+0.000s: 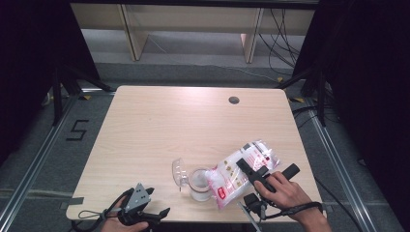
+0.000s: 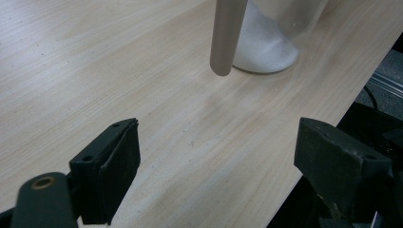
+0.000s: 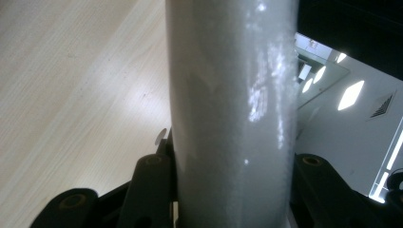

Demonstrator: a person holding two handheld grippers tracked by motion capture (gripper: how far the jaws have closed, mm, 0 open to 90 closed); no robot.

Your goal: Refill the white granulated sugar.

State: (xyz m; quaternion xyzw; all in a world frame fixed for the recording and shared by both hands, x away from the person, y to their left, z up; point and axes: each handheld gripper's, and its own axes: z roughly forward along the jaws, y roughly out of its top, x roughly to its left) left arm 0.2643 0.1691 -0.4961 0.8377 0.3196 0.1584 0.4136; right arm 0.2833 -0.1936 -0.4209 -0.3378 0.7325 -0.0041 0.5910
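We tip the bag (image 1: 244,170) with our right hand-held gripper (image 1: 250,172) clamped on it; the jar (image 1: 199,183) at nine o'clock is part filled. Our left hand-held gripper (image 1: 159,213) gapes idle.

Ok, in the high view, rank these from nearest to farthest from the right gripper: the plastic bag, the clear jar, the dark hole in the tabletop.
1. Plastic bag: clamped in the right gripper, tilted toward the jar.
2. Clear jar: just left of the bag's lower end, near the table's front edge.
3. Dark hole: far side of the table, well beyond both.
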